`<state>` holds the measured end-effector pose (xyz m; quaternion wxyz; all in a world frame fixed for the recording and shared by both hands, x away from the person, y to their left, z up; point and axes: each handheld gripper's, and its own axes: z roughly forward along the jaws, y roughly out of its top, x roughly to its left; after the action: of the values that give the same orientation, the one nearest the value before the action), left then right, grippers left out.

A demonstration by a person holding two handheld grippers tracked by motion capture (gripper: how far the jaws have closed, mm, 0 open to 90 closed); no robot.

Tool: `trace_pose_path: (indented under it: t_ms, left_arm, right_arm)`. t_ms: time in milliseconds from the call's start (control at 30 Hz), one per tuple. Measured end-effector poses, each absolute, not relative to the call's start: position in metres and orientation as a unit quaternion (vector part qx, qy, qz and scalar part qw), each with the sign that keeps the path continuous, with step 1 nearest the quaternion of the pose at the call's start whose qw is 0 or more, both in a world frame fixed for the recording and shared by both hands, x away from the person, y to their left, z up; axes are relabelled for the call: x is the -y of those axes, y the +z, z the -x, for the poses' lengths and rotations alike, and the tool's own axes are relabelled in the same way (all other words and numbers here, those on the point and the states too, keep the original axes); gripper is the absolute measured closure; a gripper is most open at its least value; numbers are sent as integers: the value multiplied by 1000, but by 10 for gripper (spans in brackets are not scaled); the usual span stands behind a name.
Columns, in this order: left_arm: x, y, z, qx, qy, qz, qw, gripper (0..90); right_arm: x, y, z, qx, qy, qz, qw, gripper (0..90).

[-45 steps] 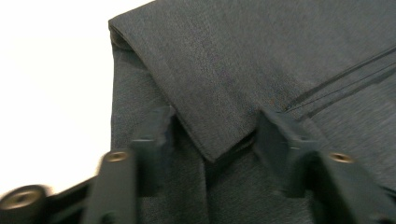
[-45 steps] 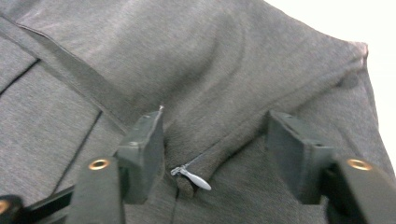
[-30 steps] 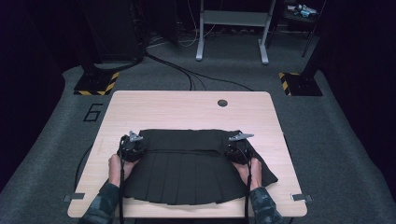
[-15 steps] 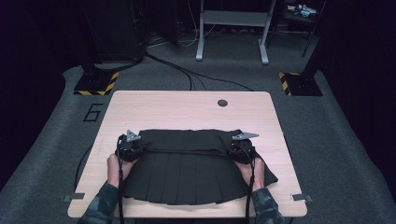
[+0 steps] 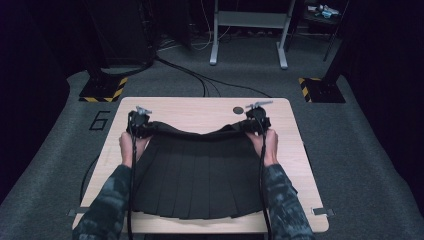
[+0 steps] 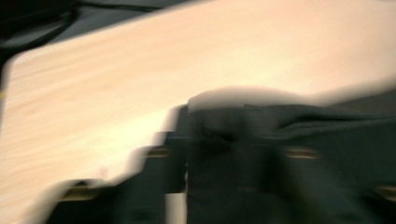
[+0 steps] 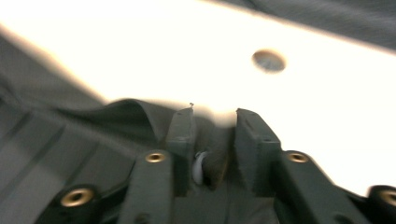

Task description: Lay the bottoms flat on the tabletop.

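A black pleated skirt [image 5: 197, 170] lies on the light wooden table [image 5: 200, 107], hem toward the near edge. My left gripper [image 5: 137, 122] has the waistband's left corner and my right gripper [image 5: 256, 120] the right corner. Both corners are raised off the table and the band sags between them. In the blurred left gripper view, dark fabric [image 6: 327, 130] bunches between the jaws of the left gripper [image 6: 229, 140]. In the right gripper view, the right gripper [image 7: 214, 116] has skirt cloth [image 7: 70, 135] pinched between its jaws. Both pairs of jaws have just been opening a little, with the cloth still between them.
A round cable hole [image 5: 238, 110] sits in the tabletop just left of the right gripper, also visible as a hole [image 7: 269, 60] in the right gripper view. Bare wood lies beyond the waistband. Grey floor, cables and a metal frame [image 5: 247, 35] stand past the table.
Both hands have moved up and toward the far side of the table, lifting the waistband corners. The skirt is pulled out longer and its top edge hangs between the grippers.
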<state>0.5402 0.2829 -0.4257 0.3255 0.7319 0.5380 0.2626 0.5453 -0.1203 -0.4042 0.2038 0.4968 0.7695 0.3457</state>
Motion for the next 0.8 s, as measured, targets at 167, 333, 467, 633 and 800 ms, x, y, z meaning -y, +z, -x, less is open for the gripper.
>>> trace_pose_path:
  t_ms: [167, 333, 467, 633, 800]
  left_arm:
    - [-286, -414, -534, -536, 272, -730, 326, 362]
    - [-291, -423, -517, -528, 262, -739, 326, 279]
    - [-299, -428, -502, -521, 246, -746, 333, 243]
    - [-304, -435, -477, -508, 249, -757, 328, 251]
    - [-313, -446, -450, -507, 248, -760, 323, 251]
  right_arm:
    - [122, -386, -553, -753, 346, -519, 209, 436]
    - [137, -395, -536, -751, 351, -524, 196, 360]
    - [150, -407, -519, -753, 348, -522, 196, 322]
    - [164, -421, -494, -754, 356, -518, 190, 309]
    - [173, -435, -469, -755, 361, -512, 193, 303]
